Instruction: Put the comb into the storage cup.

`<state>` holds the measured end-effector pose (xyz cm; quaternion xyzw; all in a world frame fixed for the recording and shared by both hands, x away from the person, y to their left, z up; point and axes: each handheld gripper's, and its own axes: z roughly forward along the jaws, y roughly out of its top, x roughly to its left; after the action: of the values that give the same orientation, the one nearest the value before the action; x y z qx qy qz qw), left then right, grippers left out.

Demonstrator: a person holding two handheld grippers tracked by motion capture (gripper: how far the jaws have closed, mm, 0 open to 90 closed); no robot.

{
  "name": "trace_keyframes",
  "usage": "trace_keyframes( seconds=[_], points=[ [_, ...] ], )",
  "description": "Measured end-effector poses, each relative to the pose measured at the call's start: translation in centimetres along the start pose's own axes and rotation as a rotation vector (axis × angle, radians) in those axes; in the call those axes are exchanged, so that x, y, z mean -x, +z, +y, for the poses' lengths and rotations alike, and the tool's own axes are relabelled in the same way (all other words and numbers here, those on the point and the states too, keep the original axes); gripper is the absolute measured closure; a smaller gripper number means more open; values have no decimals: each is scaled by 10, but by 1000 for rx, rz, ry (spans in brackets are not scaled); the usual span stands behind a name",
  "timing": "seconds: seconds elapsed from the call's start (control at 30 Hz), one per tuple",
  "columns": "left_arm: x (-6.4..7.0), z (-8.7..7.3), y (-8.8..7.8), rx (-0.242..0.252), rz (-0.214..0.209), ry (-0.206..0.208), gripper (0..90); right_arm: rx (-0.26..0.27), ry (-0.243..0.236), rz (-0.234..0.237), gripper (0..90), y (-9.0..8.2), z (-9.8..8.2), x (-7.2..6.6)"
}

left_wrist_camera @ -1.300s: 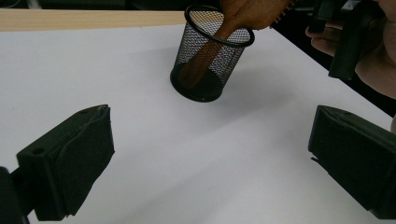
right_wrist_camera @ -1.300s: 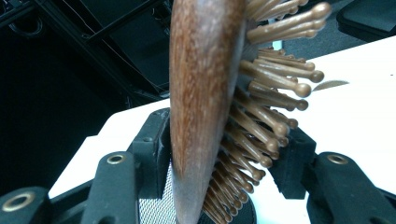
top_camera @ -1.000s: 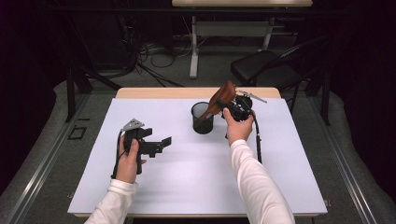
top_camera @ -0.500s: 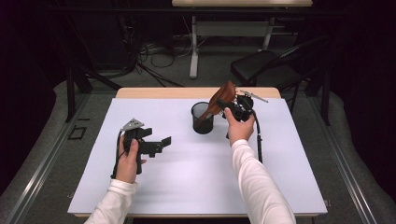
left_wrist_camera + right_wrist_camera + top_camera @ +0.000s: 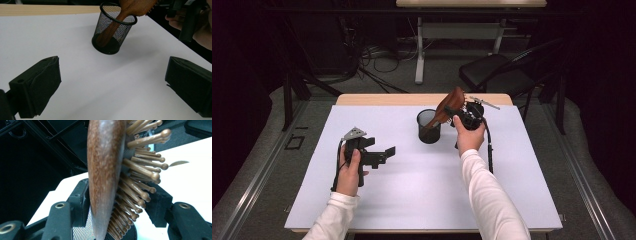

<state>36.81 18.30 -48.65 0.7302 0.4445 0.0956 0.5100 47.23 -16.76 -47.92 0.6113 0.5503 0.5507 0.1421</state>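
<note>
A: Hairbrush (image 5: 451, 103), wooden: head clamped between the right gripper (image 5: 117, 202) jaws, handle slanting down into the black mesh cup (image 5: 429, 126) at mid-table (image 5: 412, 200).

B: Right gripper view adds the ball-tipped bristles (image 5: 140, 170). Left gripper view shows the handle (image 5: 110, 31) through the mesh.

A: Left gripper (image 5: 112, 87): jaws wide apart, holding nothing, well short of the cup.
</note>
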Motion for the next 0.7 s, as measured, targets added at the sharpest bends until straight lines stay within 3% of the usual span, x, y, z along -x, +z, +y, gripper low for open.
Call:
trace_keyframes(
  seconds=[0.43, 0.7],
  points=[
    [-1, 0, 0, -1, 0, -1, 3, 4, 2, 10, 346, 1, 0, -1],
    [-1, 0, 0, -2, 1, -1, 3, 4, -16, -7, 303, 2, -1, -1]
  ],
)
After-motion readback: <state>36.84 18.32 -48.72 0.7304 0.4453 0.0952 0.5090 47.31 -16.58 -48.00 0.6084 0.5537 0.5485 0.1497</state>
